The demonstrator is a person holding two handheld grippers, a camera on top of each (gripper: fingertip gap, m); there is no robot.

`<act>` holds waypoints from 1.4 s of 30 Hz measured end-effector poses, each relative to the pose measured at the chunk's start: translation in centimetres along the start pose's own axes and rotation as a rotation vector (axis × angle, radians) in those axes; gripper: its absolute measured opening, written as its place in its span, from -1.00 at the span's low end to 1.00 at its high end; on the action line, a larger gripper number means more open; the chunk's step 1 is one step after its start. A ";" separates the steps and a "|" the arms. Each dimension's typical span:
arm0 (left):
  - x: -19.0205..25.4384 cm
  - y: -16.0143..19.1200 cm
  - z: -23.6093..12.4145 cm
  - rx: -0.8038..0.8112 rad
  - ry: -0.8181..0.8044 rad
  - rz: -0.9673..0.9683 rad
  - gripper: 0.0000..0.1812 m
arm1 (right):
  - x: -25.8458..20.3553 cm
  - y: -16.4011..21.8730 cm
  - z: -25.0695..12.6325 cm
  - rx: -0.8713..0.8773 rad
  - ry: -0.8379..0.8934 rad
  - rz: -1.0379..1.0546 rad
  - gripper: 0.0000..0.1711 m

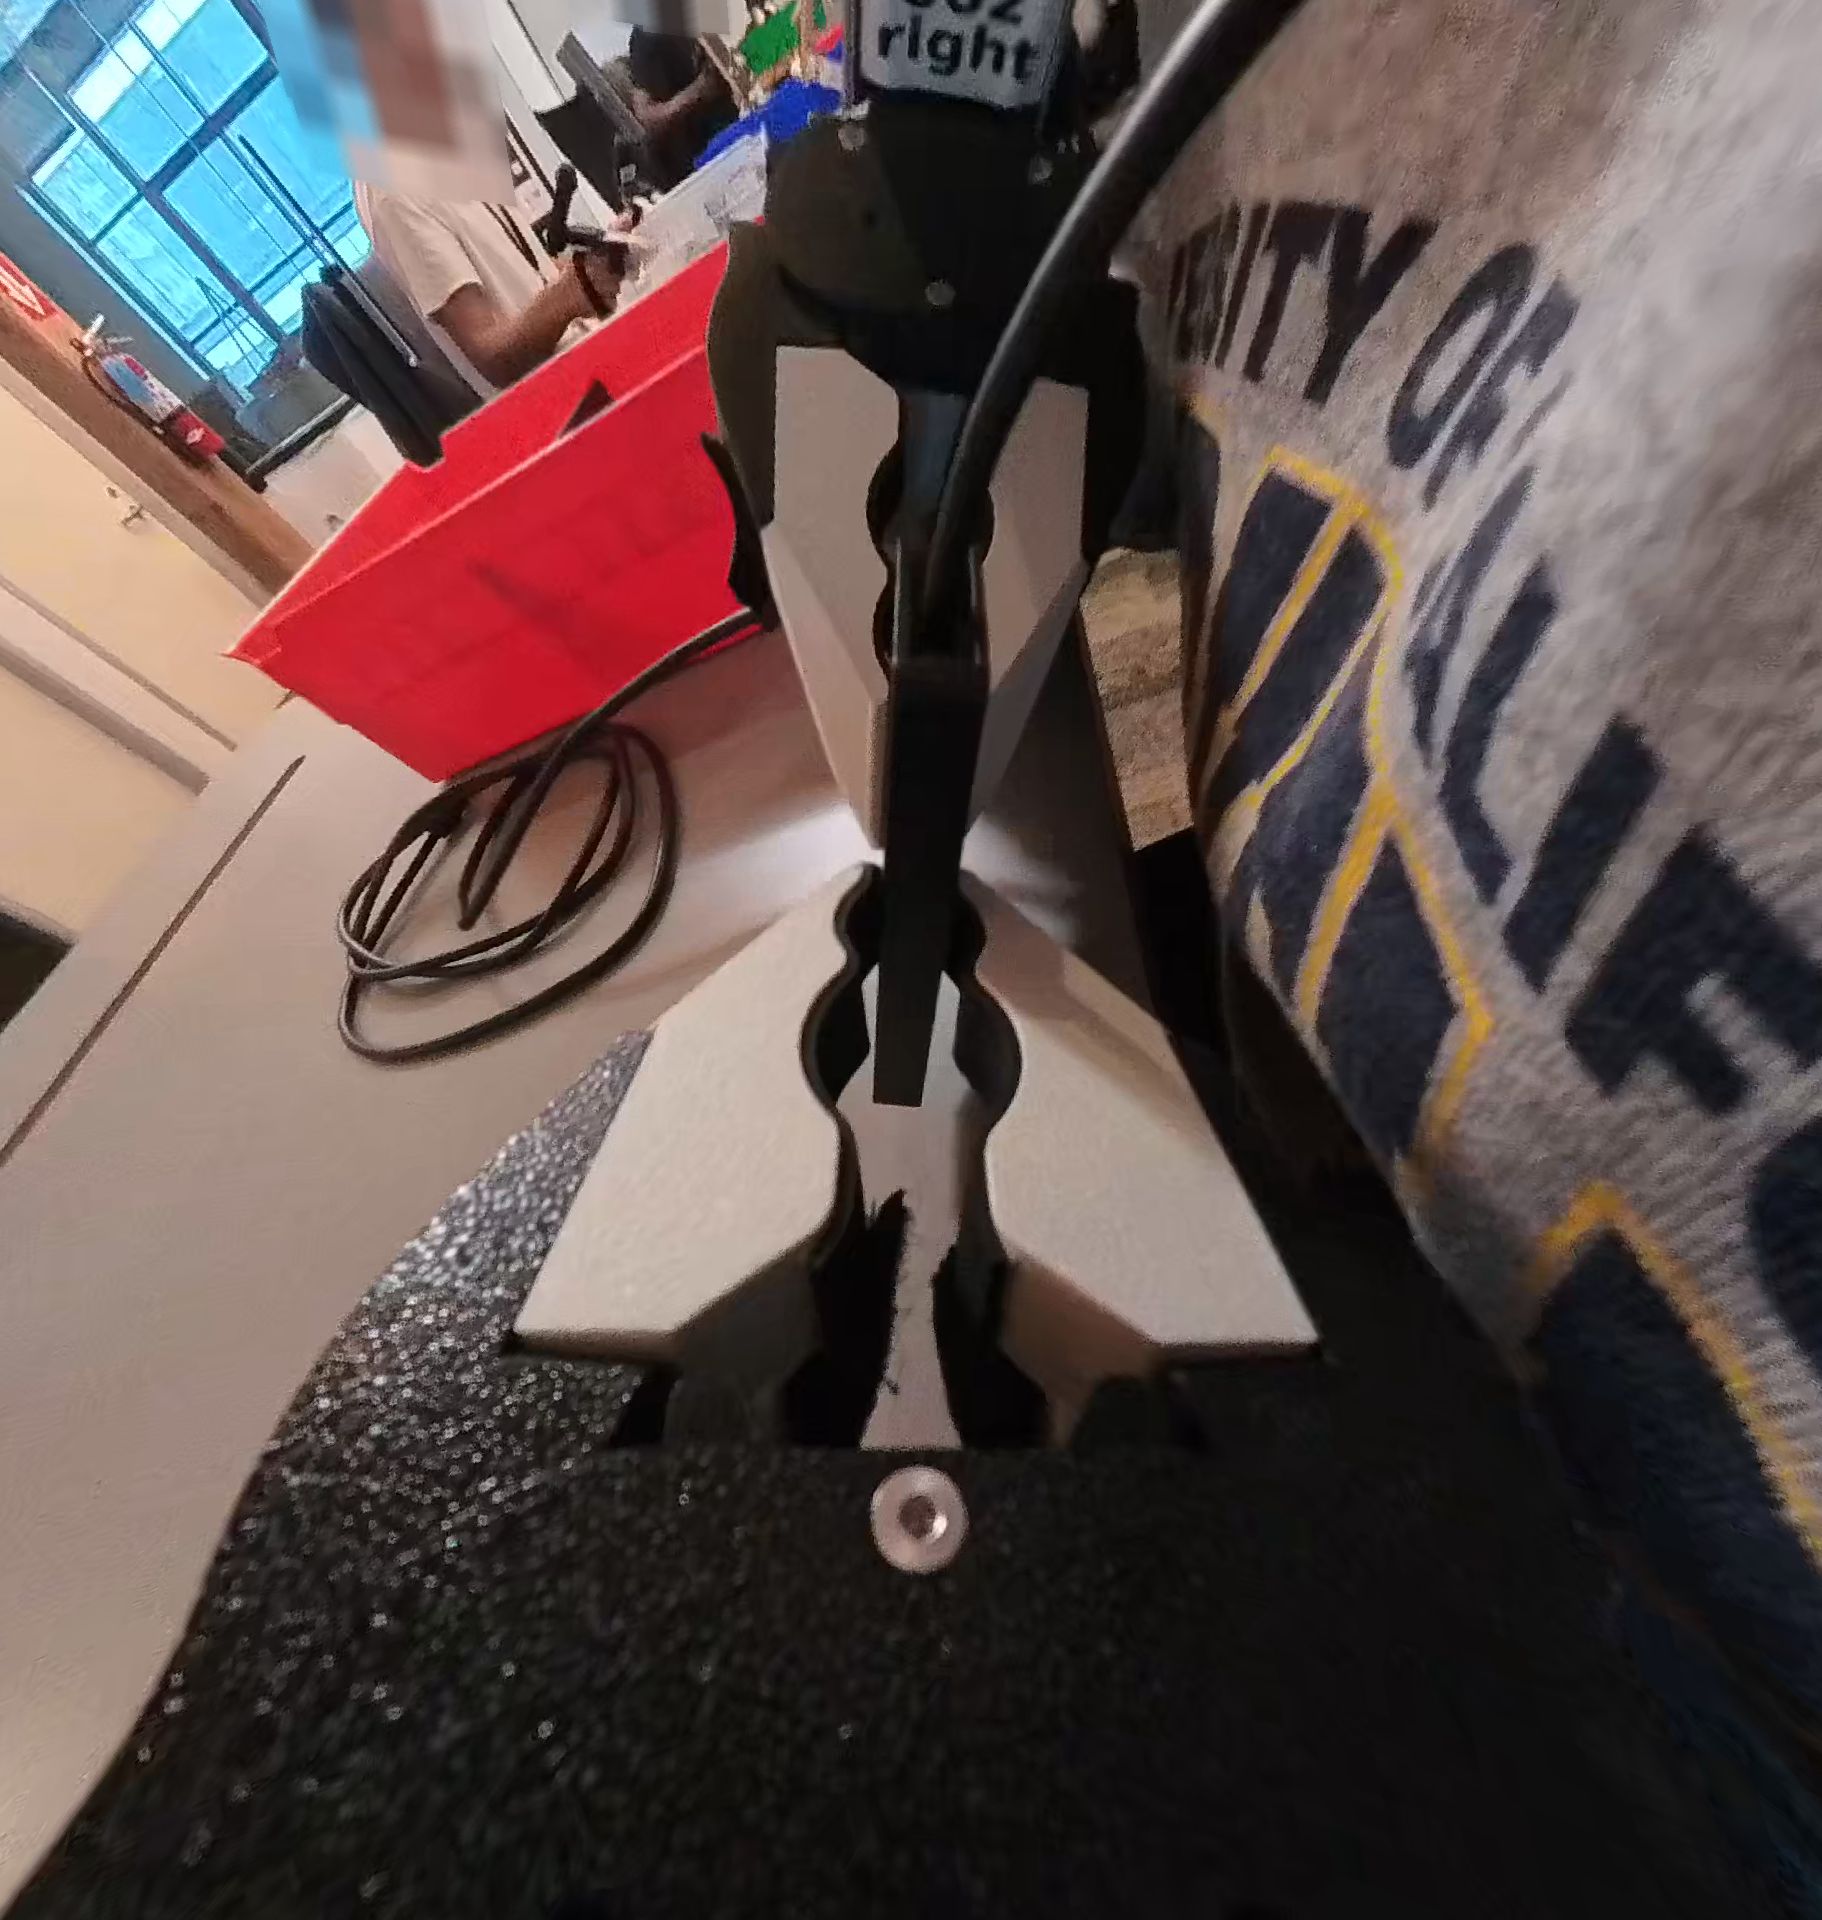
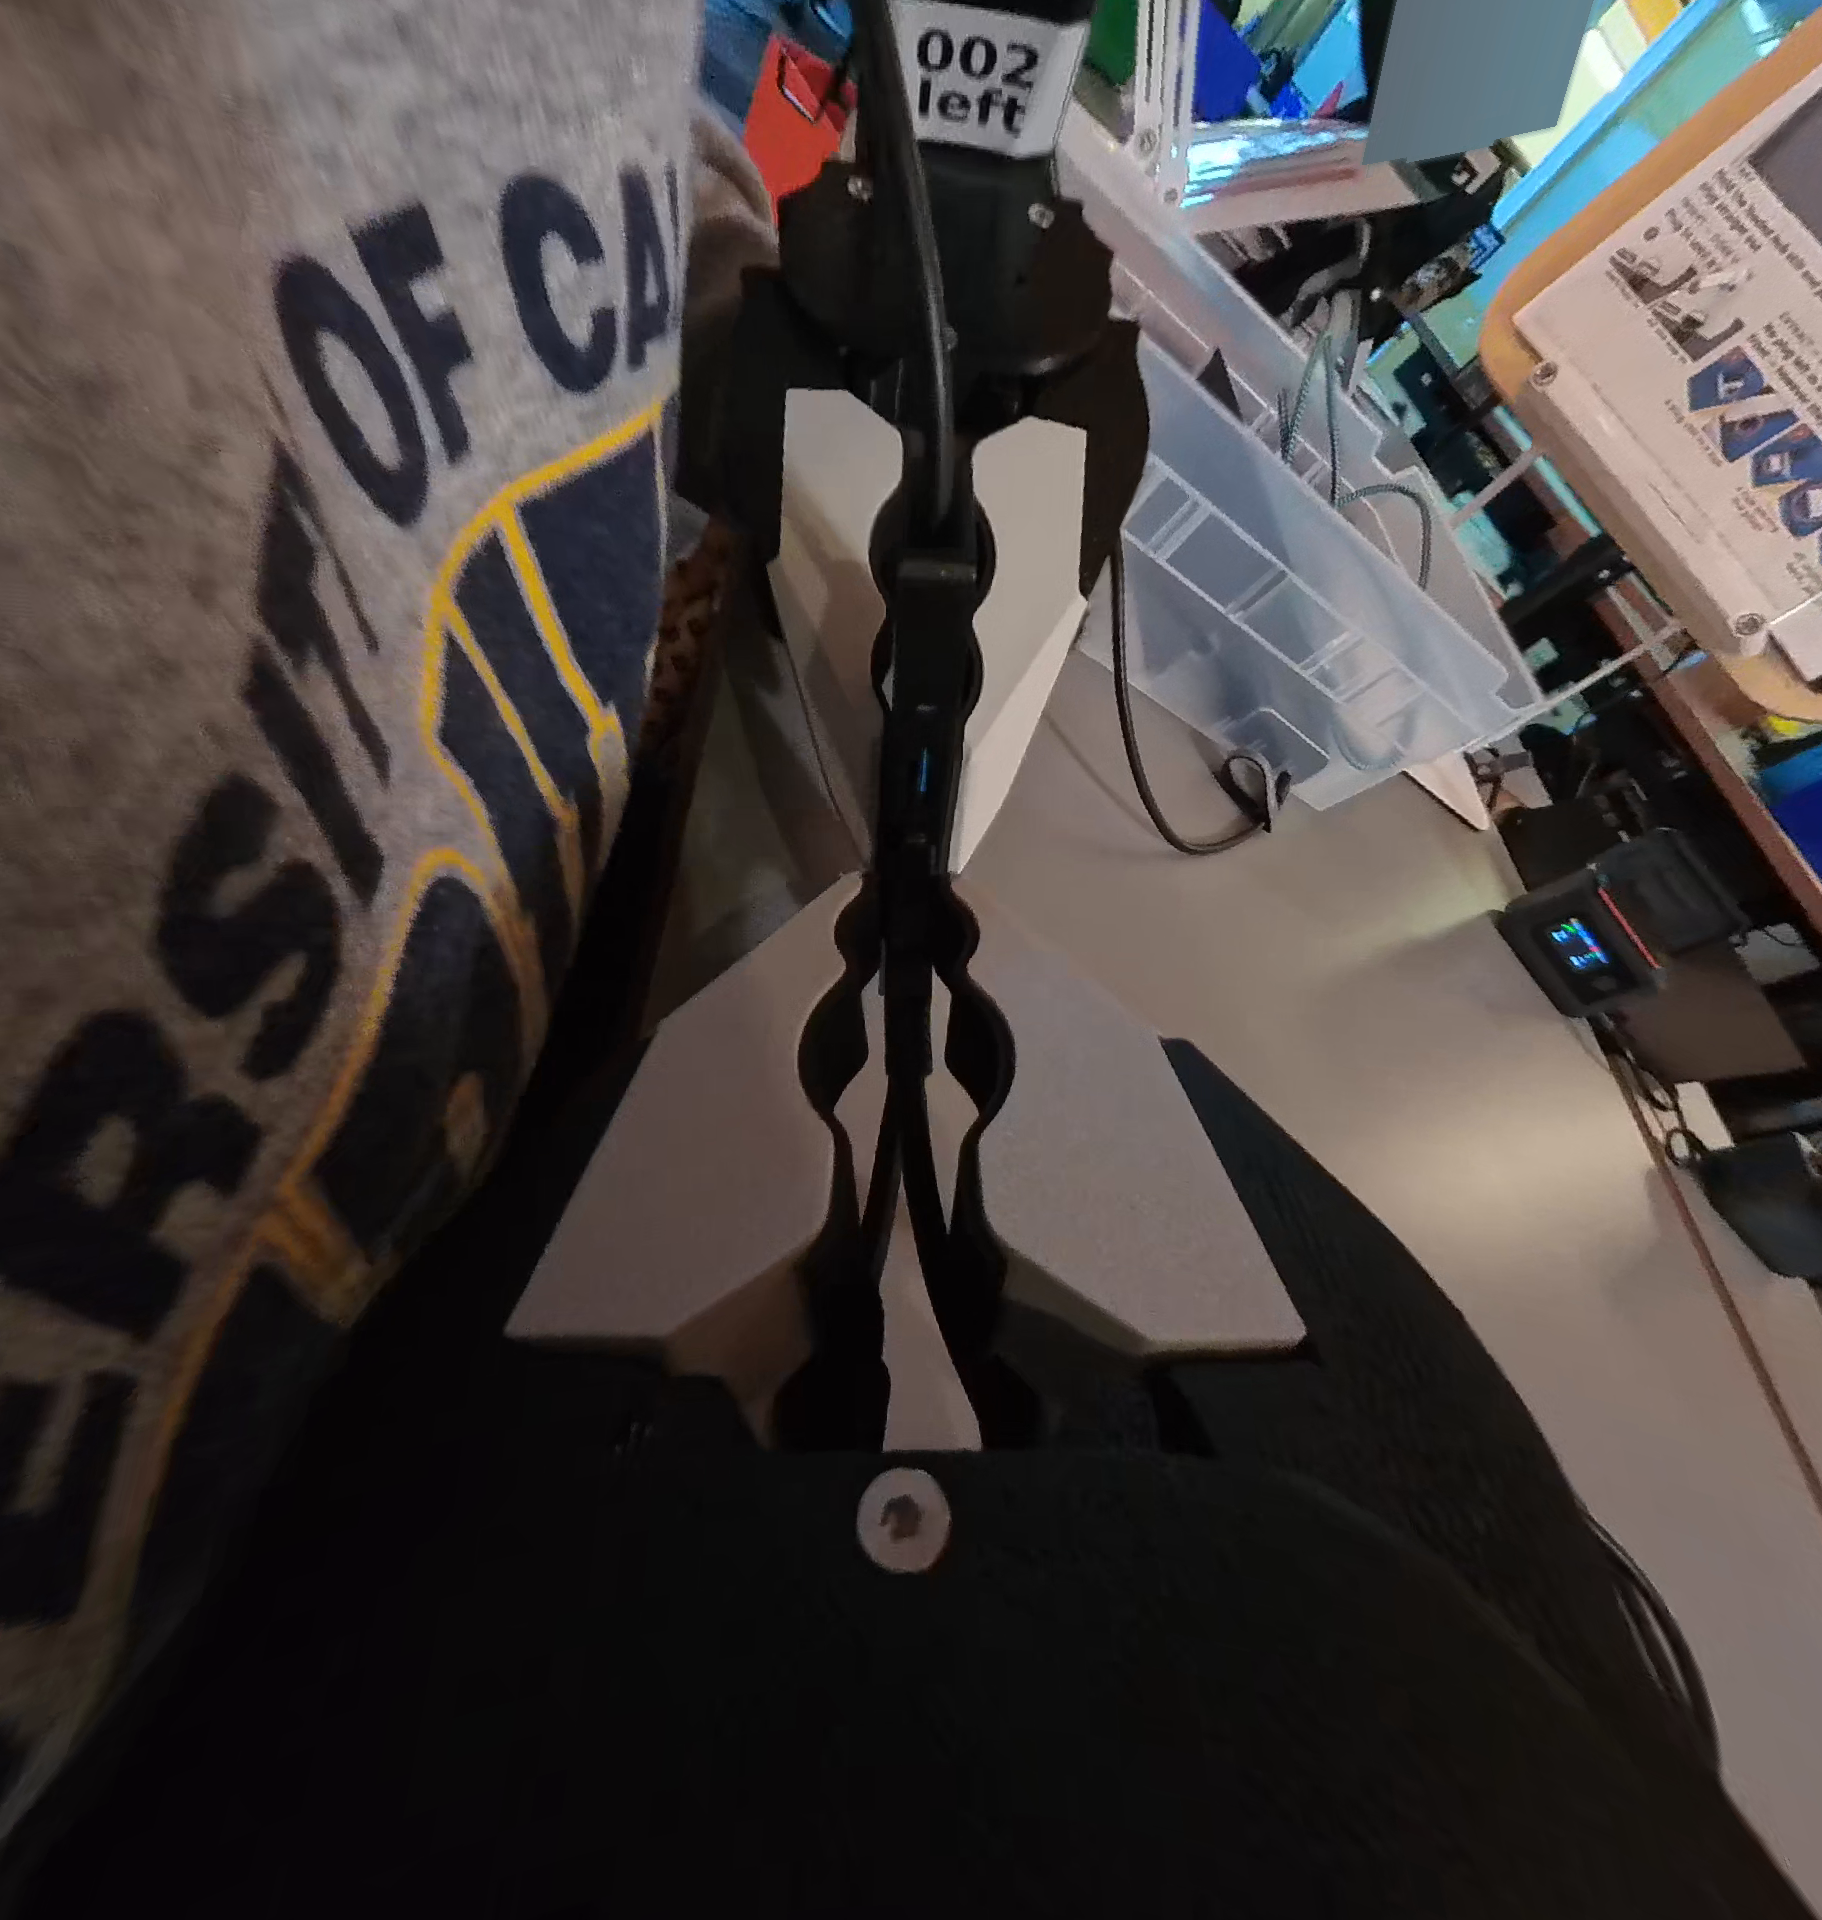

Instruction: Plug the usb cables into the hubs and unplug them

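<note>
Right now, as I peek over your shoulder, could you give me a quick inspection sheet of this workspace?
Surface: pale grey table.
Job's things: black USB hub held between both grippers; USB cable leaves its far end; whether the plug is seated cannot be told.
Clutter: red bin, clear plastic bin, small black device with a lit screen.
Grippers: left gripper shut on the USB hub; right gripper shut on the USB cable's end.
Cables: coiled black cable by the red bin; loose black cable by the clear plastic bin.
Surroundings: grey sweatshirt close by, window, instruction board.
</note>
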State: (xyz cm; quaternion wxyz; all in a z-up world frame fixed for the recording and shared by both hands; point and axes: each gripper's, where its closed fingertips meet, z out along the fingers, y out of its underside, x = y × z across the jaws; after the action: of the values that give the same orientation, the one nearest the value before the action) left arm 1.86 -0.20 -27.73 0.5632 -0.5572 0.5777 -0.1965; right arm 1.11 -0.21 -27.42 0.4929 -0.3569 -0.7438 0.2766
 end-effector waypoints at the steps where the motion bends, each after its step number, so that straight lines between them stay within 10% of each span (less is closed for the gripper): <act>1: 0.0 -0.2 -0.1 0.010 0.004 -0.009 -0.90 | 0.0 -0.2 -0.1 0.009 -0.010 0.011 -0.91; 7: -4.6 -0.5 -3.8 0.156 -0.113 -0.239 -0.90 | 5.9 -0.8 -5.1 0.145 0.127 0.251 -0.91; 20: -6.9 2.0 -2.4 -0.033 -0.341 -0.006 -0.91 | 10.0 -0.9 -7.3 0.064 0.343 0.181 -0.92; 42: -6.0 4.0 -1.5 -0.152 -0.304 0.002 -0.90 | 36.0 -23.5 -34.9 -0.187 1.010 -0.163 -0.91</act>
State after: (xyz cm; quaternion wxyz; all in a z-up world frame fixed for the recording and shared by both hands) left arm -2.66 5.60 -28.08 0.6006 -0.6209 0.4997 -0.0648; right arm 18.21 16.90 22.42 0.7762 -0.4292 -0.4603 -0.0370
